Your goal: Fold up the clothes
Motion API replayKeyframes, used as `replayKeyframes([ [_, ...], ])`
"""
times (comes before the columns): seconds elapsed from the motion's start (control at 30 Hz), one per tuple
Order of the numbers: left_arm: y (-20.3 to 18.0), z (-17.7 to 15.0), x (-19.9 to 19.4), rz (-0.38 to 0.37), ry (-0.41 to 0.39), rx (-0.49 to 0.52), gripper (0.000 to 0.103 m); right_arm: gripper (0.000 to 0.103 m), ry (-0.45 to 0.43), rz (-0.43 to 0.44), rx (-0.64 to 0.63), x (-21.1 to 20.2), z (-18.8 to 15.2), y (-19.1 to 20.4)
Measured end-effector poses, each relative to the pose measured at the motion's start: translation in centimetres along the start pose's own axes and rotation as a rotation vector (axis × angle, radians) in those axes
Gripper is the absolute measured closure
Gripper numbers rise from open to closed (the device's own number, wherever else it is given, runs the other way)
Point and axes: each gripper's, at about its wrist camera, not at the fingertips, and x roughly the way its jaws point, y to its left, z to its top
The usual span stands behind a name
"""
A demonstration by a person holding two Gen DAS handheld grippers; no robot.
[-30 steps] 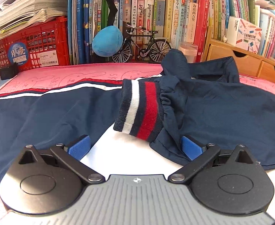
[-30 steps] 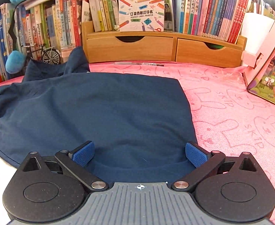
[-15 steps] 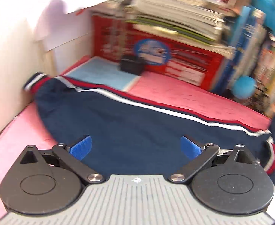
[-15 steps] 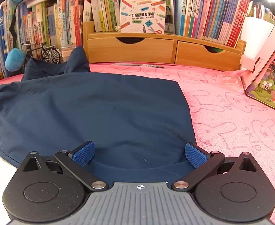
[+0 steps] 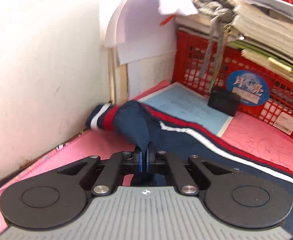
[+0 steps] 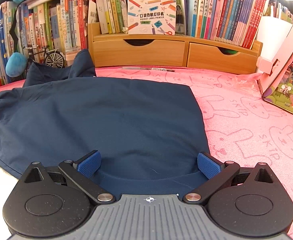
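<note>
The jaws of the left gripper [image 5: 144, 158] were clenched on a pinch of navy cloth from the sleeve [image 5: 186, 140], and a small peak of fabric was drawn up just in front of the pads. The grip seemed to have been taken close to the striped cuff [image 5: 101, 118] so that the sleeve could be carried across the garment in a fold, though that is a judgement only. Beyond the cuff, the white wall [image 5: 36, 60] was met by the pink mat [image 5: 266, 140] covering the table, and the cuff was seen nearly touching that wall. Well to the far side of the cuff, a red crate [image 5: 206, 68] was seen against the back, with stacked books and papers [image 5: 266, 32] laid on top; what lay inside it could not be made out. The jaws of the right gripper [image 6: 149, 165] were held released, wide apart, over the near edge of the navy garment body [image 6: 106, 120], nothing being pressed between the pads; the hand appeared to be kept there in readiness to steady the cloth. Behind the body, a wooden drawer unit [image 6: 176, 52] was seen shut, with a row of books [image 6: 226, 10] stood on top.
</note>
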Motion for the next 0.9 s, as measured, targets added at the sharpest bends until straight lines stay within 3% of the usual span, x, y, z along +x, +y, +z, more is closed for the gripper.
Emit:
replayKeyframes([
  [0.03,-0.6,0.1,-1.3,-0.019,-0.043,0.019,0.1,0.0,0.0,0.0,0.0,0.0,0.0,0.0],
  [0.1,-3.6,0.4,-5.1,-0.127,-0.121,0.072,0.1,0.0,0.0,0.0,0.0,0.0,0.0,0.0],
  [0.27,-14.2,-2.6,-17.0,-0.522,-0.287,0.32,0.099,0.0,0.0,0.001,0.0,0.0,0.0,0.0],
  [0.33,-18.7,-4.8,-21.0,-0.676,-0.311,0.423,0.096,0.0,0.0,0.002,0.001,0.0,0.0,0.0],
  [0.43,-25.1,-9.5,-23.6,-0.834,-0.185,0.535,0.084,0.0,0.001,0.005,0.004,0.0,0.0,-0.1],
  [0.57,-30.9,-16.2,-23.2,-0.844,0.028,0.657,0.048,0.0,0.002,0.007,0.007,0.0,0.1,-0.1],
  [0.67,-31.0,-19.0,-23.4,-0.816,0.099,0.722,0.036,0.0,0.002,0.008,0.009,0.0,0.0,-0.1],
  [0.77,-27.6,-18.9,-24.3,-0.817,0.061,0.733,0.016,0.0,-0.001,0.004,0.007,-0.2,0.0,0.0],
  [0.83,-25.0,-18.1,-24.4,-0.783,0.02,0.718,0.008,0.001,-0.006,-0.043,-0.026,-1.3,-0.2,0.8],
  [0.9,-22.3,-17.3,-24.0,-0.72,-0.019,0.696,0.005,0.001,-0.054,-0.01,-0.046,-3.2,-0.3,2.0],
])
